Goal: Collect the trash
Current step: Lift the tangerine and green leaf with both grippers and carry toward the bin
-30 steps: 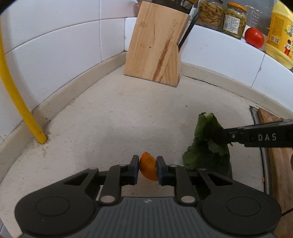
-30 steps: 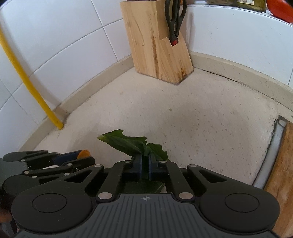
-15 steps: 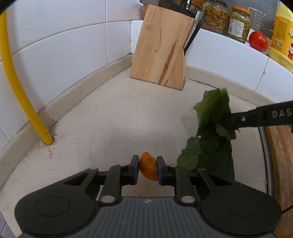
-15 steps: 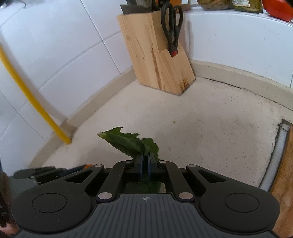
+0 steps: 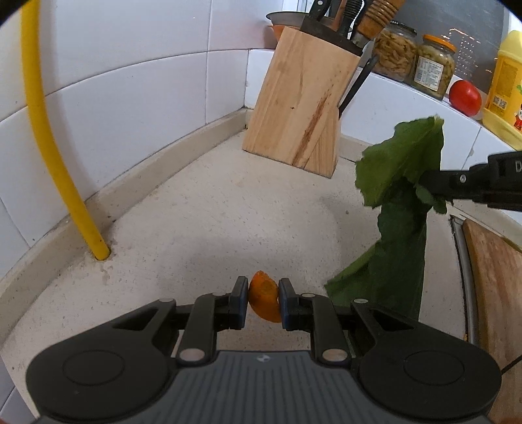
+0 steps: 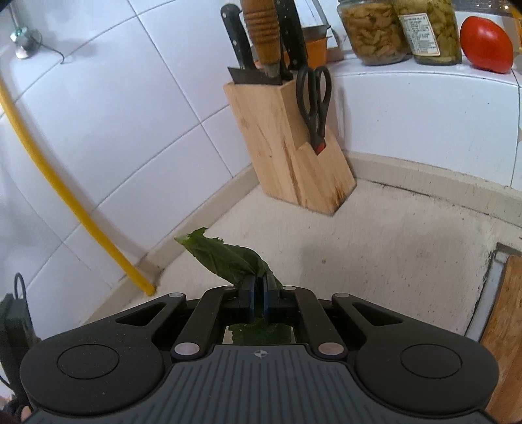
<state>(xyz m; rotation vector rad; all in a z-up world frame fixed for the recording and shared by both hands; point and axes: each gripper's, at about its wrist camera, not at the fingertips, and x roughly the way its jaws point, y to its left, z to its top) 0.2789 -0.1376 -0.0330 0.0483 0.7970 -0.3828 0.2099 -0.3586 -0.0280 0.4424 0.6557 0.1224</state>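
Orange peel scrap (image 5: 265,295) pinched between my left gripper (image 5: 263,298) pads above the countertop (image 5: 228,212); my right gripper (image 6: 260,298) clamped on a hanging green leaf (image 6: 228,257).

Both cameras ride behind their own jaws, looking forward and down, close over the counter (image 5: 228,208) toward the tiled corner. Both views share the knife block (image 5: 303,107), yellow pipe (image 6: 65,195), jars (image 6: 375,29) and tomato (image 5: 465,98); the right view sits higher.

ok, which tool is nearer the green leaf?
Right. The right tool is clamped on the green leaf; the left tool, gripping an orange peel, sits beside the leaf's lower end.
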